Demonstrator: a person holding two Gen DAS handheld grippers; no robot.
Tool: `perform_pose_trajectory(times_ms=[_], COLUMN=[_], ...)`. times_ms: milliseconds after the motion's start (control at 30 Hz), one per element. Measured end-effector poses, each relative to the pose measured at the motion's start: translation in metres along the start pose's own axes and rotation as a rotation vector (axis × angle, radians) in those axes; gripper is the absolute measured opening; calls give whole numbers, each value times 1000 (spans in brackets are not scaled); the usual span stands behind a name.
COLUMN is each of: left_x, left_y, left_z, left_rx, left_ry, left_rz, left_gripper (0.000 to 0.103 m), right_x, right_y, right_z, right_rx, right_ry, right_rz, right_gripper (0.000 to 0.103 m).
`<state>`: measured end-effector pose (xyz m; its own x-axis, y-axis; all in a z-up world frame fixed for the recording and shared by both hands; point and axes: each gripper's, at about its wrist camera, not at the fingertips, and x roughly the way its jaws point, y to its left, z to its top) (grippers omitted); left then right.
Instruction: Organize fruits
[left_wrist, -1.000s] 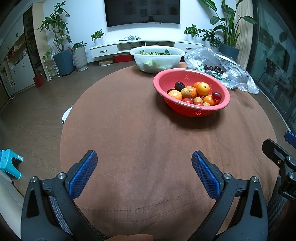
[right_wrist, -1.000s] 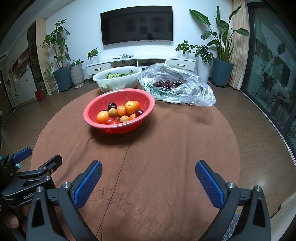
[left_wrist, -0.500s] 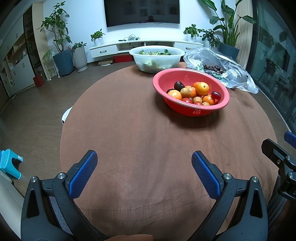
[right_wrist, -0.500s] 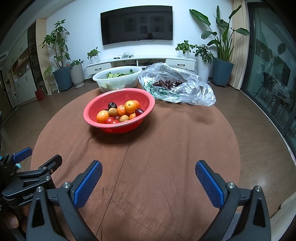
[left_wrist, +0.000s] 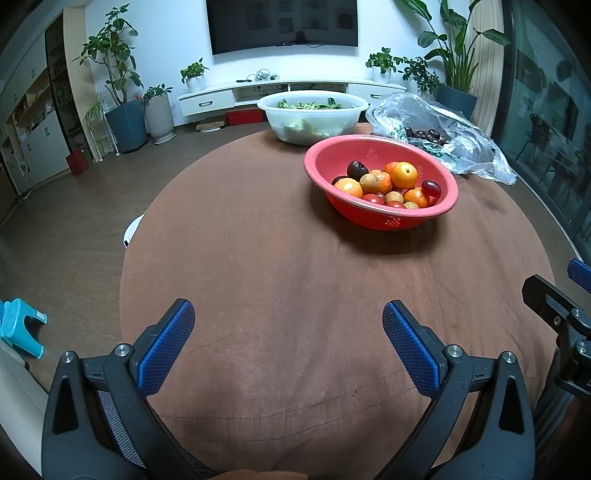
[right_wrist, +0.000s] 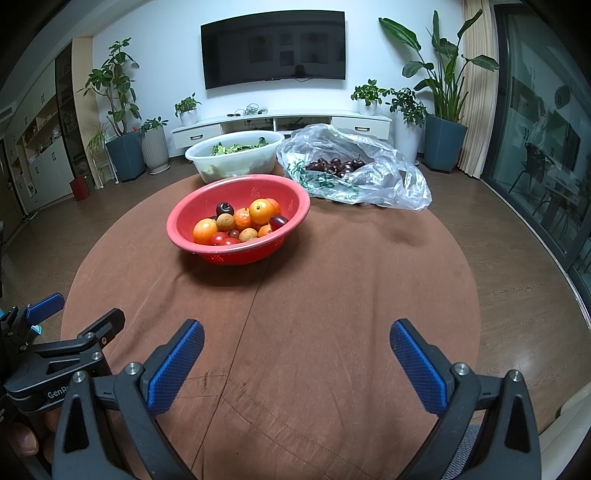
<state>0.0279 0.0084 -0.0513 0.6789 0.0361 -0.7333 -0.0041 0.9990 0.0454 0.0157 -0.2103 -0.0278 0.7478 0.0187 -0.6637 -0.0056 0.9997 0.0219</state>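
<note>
Brown cloth covers the round table under me. One red colander of mixed fruit sits mid-table; behind it stand one white basin of greens and, beside that, one clear bag of cherries. My left gripper and right gripper hover nearside, jaws wide apart, empty. Nothing has moved since earlier.

White wall, wall-mounted television, low white cabinet, potted plants, wood floor

Your left claw wide open and holding nothing, your right claw wide open too, side by side, both low.
</note>
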Motion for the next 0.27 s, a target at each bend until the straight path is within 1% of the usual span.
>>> perform_pose_trajectory(times_ms=[133, 267], left_x=[-2, 5], left_y=[1, 4], left_z=[-2, 2], left_rx=[10, 10], left_ry=[-22, -5], left_rz=[18, 2], left_gripper=[103, 103], right_x=[0, 0], right_y=[0, -1], right_z=[0, 1], right_rx=[0, 6], right_ry=[1, 2], right_rz=[1, 4], right_gripper=[103, 103])
